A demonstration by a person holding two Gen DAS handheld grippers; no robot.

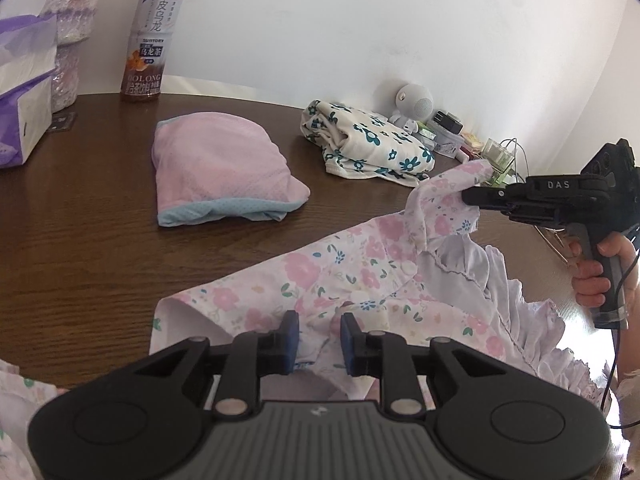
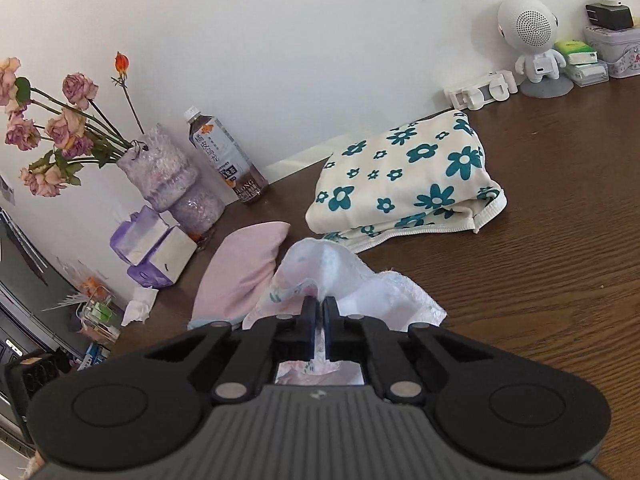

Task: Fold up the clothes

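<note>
A pale garment with pink flowers and a white ruffle (image 1: 360, 264) lies spread on the brown table (image 1: 80, 220) in the left wrist view. My left gripper (image 1: 320, 340) sits low over its near edge; the blue pads stand apart, with a loose fold of cloth between them that they do not pinch. My right gripper (image 1: 466, 197), held by a person's hand (image 1: 592, 276), is shut on a far corner of the garment and holds it lifted. In the right wrist view the right gripper (image 2: 320, 308) has that cloth (image 2: 340, 272) clamped between its pads.
A folded pink garment (image 1: 220, 168) and a folded cream garment with teal flowers (image 1: 368, 148) lie farther back. A tea bottle (image 1: 148, 40), tissue box (image 1: 20, 92), vase of dried roses (image 2: 172, 184) and a white robot figure (image 2: 532, 40) line the wall.
</note>
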